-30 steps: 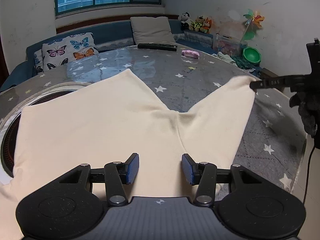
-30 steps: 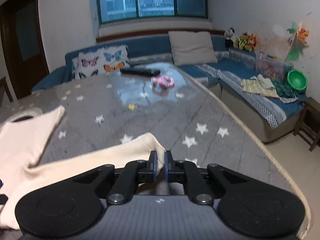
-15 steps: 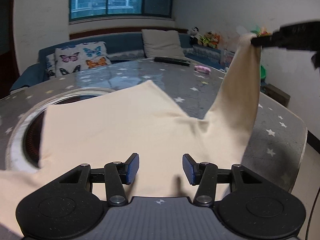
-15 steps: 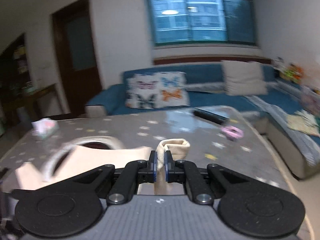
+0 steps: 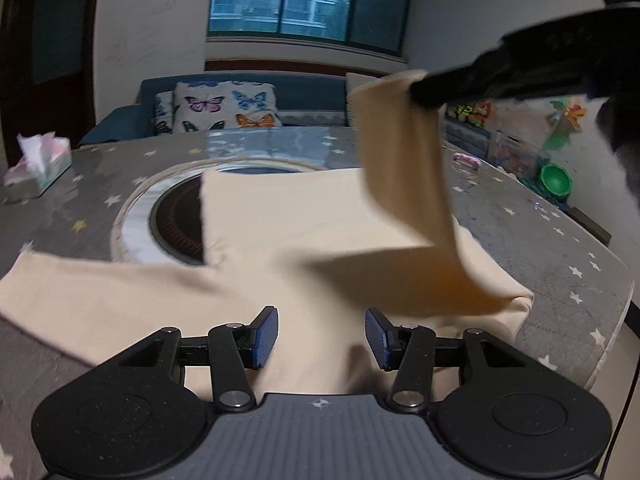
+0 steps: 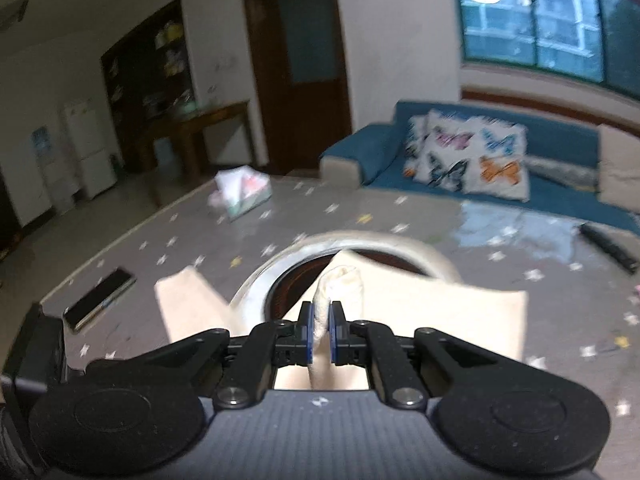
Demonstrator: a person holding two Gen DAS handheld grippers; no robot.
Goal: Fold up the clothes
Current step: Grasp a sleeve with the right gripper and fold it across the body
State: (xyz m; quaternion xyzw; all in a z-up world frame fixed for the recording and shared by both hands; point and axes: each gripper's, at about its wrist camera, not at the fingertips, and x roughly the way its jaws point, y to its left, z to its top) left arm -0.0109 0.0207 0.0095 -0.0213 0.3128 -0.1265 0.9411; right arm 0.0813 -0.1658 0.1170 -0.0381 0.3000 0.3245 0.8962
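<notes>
Our right tongs (image 6: 320, 338) pinch the cream cotton garment's sleeve (image 5: 404, 168) high, folding inward; left tongs (image 5: 321, 336) hover released.

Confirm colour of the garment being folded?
Plain cream-beige garment, no pattern; clearest in the left wrist view.

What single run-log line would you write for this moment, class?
step: folding sleeve across | right gripper: shut on sleeve, lifted above cream garment | left gripper: open, over hem | table: garment flat
</notes>
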